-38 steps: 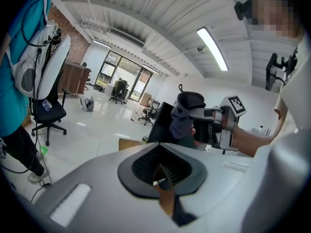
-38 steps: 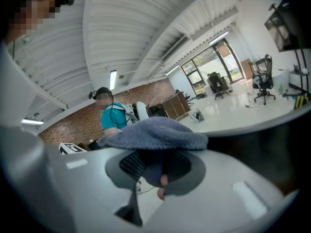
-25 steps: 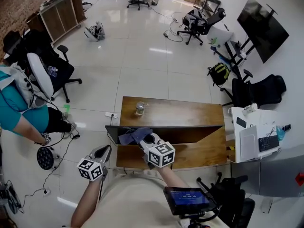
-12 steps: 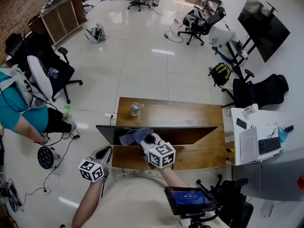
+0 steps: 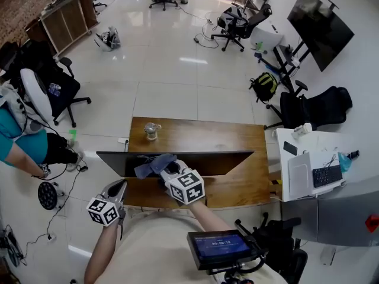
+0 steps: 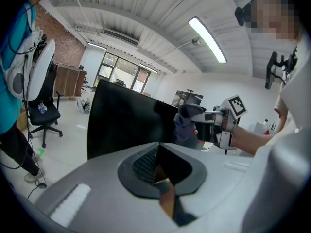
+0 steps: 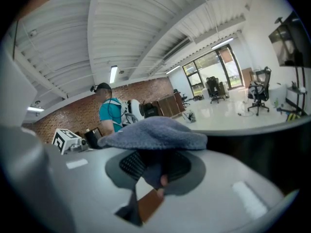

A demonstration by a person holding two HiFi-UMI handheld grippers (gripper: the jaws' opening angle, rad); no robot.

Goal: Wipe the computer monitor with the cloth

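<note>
Left gripper [image 5: 117, 189] is hanging low and clear, jaws pressed together on nothing. Right gripper [image 5: 165, 170] is clamping the blue-grey cloth [image 5: 150, 164], draping it over the top edge of the monitor [image 5: 222, 161] on the wooden desk [image 5: 204, 136], likely so only fabric is meeting the screen. No brand or lettering is coming through readable.

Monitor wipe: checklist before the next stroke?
1. Cloth clamped in right tool: ok.
2. Cloth at the top edge of the monitor: ok. Contact with the screen face: cannot tell.
3. Left tool shut, empty, clear of the monitor: ok.
4. Monitor's stand footing: cannot tell, hidden.
5. Glass jar on desk behind, apart from the monitor: ok.
</note>
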